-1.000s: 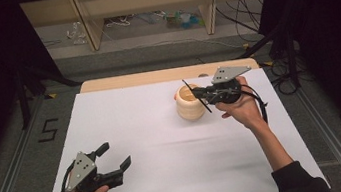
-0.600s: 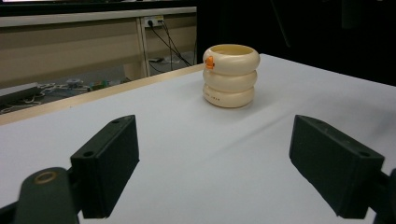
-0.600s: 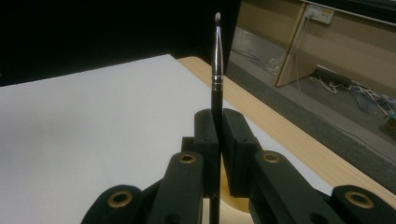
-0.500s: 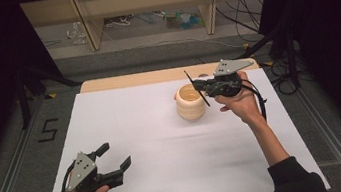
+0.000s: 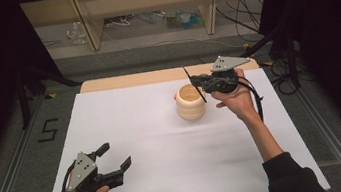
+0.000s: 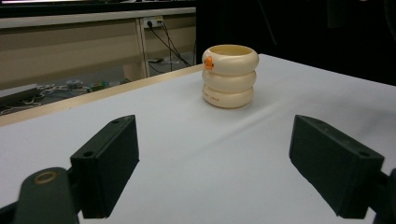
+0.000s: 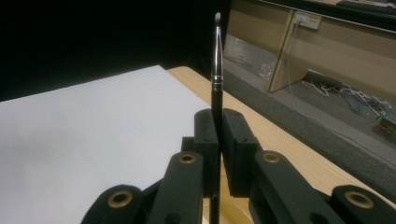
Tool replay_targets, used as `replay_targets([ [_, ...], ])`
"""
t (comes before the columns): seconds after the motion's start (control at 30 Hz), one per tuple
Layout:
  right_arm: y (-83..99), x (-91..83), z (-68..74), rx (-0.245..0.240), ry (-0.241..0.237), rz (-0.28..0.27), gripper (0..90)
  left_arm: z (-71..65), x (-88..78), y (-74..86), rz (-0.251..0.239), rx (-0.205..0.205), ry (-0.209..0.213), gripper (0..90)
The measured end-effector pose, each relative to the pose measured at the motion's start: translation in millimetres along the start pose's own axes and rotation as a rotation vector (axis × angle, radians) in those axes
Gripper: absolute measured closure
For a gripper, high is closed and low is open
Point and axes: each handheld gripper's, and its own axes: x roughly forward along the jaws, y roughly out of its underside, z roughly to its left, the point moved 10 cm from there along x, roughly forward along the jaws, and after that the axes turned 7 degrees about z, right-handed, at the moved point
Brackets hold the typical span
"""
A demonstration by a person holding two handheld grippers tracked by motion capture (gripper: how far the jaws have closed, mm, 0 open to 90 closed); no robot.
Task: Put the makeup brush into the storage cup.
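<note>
Between the pressed-together jaws of the right gripper (image 7: 217, 154) stands a thin black brush (image 7: 216, 70), pinched by its handle; its lower end is cut off at the bottom of the right gripper view, and in the high view it reads only as a dark sliver. Just below and left of those jaws sits the cream ringed holder (image 5: 190, 102), its inside hard to make out. Since a second ago the brush has tipped a little more upright. Well away, the left gripper (image 5: 114, 157) holds its jaws spread over the white surface (image 5: 155, 143), unmoved.
</note>
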Motion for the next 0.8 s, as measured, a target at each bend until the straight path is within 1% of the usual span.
replay_targets([
  [0.03, -0.8, 1.8, -2.0, -0.006, 0.014, -0.004, 85.7, -0.1, -0.2, -0.1, -0.001, -0.002, -0.001, 15.8],
  [0.07, -0.6, 3.6, -1.3, 0.002, 0.003, 0.003, 85.7, 0.0, -0.3, -0.4, -0.003, -0.003, -0.001, 15.8],
  [0.13, -3.1, 6.2, -2.8, 0.011, 0.008, -0.006, 85.6, 0.2, -0.3, -0.5, -0.003, -0.003, -0.001, 15.8],
  [0.17, -4.0, 6.8, -4.3, 0.01, 0.015, -0.002, 85.6, 0.2, -0.3, -0.3, -0.002, -0.003, -0.001, 15.8],
  [0.2, -5.7, 7.8, -4.1, 0.014, 0.006, -0.006, 85.7, 0.3, -0.1, -0.1, -0.001, -0.002, -0.001, 15.8],
  [0.23, -7.3, 9.0, -5.2, 0.018, 0.014, -0.01, 85.6, 0.3, 0.1, -0.1, -0.001, -0.003, -0.001, 15.7],
  [0.27, -8.5, 10.0, -5.7, 0.018, 0.009, -0.01, 85.6, 0.0, 0.3, -0.1, 0.0, -0.002, 0.001, 15.8],
  [0.3, -9.9, 11.3, -7.3, 0.02, 0.019, -0.014, 85.6, -0.3, 0.1, 0.0, 0.001, 0.0, 0.001, 15.8],
  [0.33, -10.9, 12.5, -7.5, 0.024, 0.015, -0.014, 85.6, -0.9, 0.1, 0.1, 0.001, -0.004, 0.003, 15.8],
  [0.37, -11.7, 13.2, -8.9, 0.025, 0.022, -0.013, 85.6, -1.4, 0.2, 0.3, 0.001, -0.012, 0.003, 15.8],
  [0.4, -13.1, 14.3, -9.7, 0.026, 0.022, -0.02, 85.6, -0.8, 0.2, 0.1, 0.0, -0.006, 0.001, 15.8],
  [0.43, -15.0, 15.2, -12.2, 0.017, 0.036, -0.028, 85.6, -0.4, 0.1, 0.1, 0.001, 0.0, 0.001, 15.8],
  [0.53, -17.9, 16.9, -14.0, 0.017, 0.046, -0.03, 85.7, -0.1, 0.2, 0.2, 0.002, 0.0, 0.001, 15.8],
  [0.73, -22.6, 21.0, -16.8, 0.039, 0.046, -0.039, 85.6, -0.1, 0.4, 0.3, 0.002, -0.002, 0.0, 15.8],
  [0.77, -23.3, 21.6, -17.9, 0.041, 0.056, -0.042, 85.6, -0.1, 0.2, 0.4, 0.003, -0.001, 0.0, 15.8],
  [0.8, -23.4, 22.3, -18.0, 0.037, 0.049, -0.037, 85.6, -0.1, 0.1, 0.5, 0.004, 0.0, 0.0, 15.8],
])
